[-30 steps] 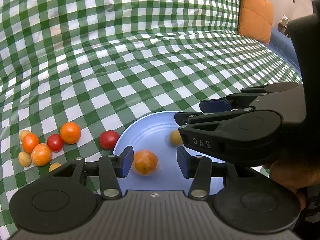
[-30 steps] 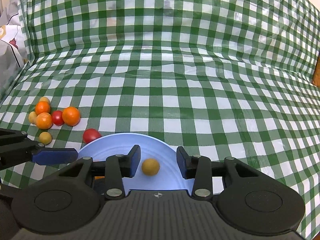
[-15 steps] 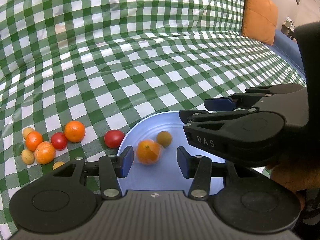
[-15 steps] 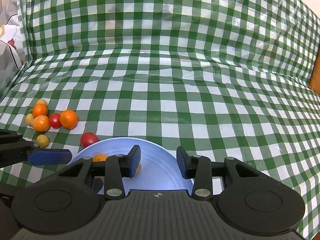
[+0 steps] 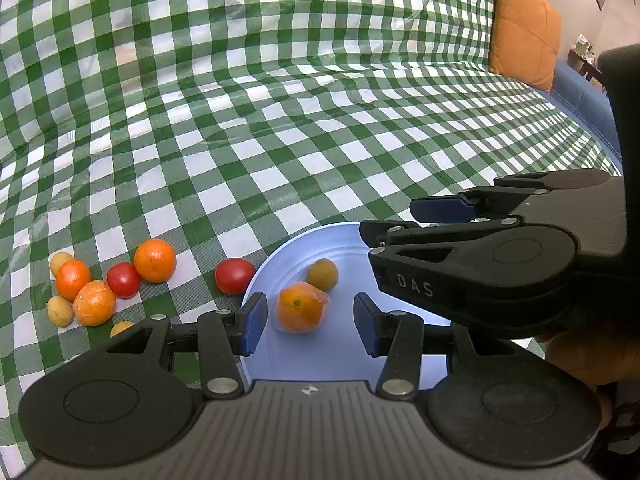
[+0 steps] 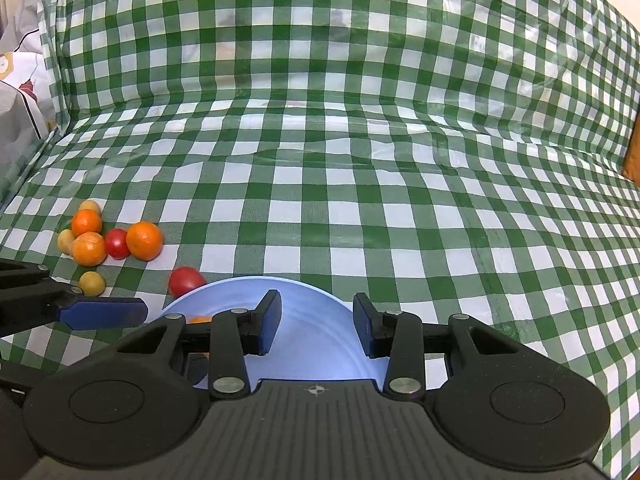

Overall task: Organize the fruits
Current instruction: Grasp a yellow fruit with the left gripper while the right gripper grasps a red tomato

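Observation:
A light blue plate [image 5: 344, 356] lies on the green checked cloth and also shows in the right wrist view [image 6: 316, 356]. On it rest a wrapped orange [image 5: 299, 309] and a small yellow-brown fruit [image 5: 322, 275]. My left gripper [image 5: 310, 323] is open just above the plate, the orange lying loose between its fingers. My right gripper [image 6: 316, 328] is open and empty over the plate's right part. A red tomato [image 5: 234, 276] touches the plate's left rim. Several oranges, a tomato and small yellow fruits [image 5: 96, 284] cluster on the cloth to the left.
The checked cloth rises as a back wall behind. An orange cushion [image 5: 524, 28] and blue sofa edge [image 5: 580, 100] stand at the far right. White bedding [image 6: 16, 92] lies at the far left of the right wrist view.
The orange and the small yellow fruit rolled on the plate and came to rest side by side. Both grippers drew back a little. The yellow fruit is now hidden from the right wrist view.

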`<state>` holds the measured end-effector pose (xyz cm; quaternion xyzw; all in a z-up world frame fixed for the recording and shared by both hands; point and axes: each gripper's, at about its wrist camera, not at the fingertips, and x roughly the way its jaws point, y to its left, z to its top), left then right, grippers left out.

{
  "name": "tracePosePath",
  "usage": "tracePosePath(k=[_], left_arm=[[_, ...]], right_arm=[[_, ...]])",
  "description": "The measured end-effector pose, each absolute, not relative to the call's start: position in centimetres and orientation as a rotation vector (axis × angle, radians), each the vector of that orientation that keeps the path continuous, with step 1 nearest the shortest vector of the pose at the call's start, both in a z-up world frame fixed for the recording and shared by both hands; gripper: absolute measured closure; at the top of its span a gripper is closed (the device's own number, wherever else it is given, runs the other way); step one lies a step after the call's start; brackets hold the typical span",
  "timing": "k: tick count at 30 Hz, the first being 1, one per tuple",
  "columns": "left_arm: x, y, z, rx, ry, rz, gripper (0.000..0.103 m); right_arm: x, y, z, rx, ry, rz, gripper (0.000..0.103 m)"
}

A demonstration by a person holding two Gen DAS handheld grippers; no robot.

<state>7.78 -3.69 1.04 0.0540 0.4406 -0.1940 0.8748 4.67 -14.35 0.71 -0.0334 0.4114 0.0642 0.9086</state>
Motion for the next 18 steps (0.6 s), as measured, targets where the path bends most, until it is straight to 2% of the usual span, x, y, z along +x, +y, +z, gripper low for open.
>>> tracePosePath(k=[12, 15, 18], left_arm=[[7.65, -3.63, 1.16, 0.115, 0.916, -0.406, 0.051], [7.58, -3.66, 1.26, 0.118, 0.914, -0.405, 0.053], [7.57, -3.50, 1.37, 0.121, 0.911, -0.402, 0.062]], right_arm=[[4.71, -13.99, 0.66, -0.072, 0.849, 0.137, 0.062], [4.76, -13.96, 0.69, -0.072, 0.846, 0.138, 0.062], [4.85, -13.81, 0.71, -0.072, 0.845, 0.142, 0.062]])
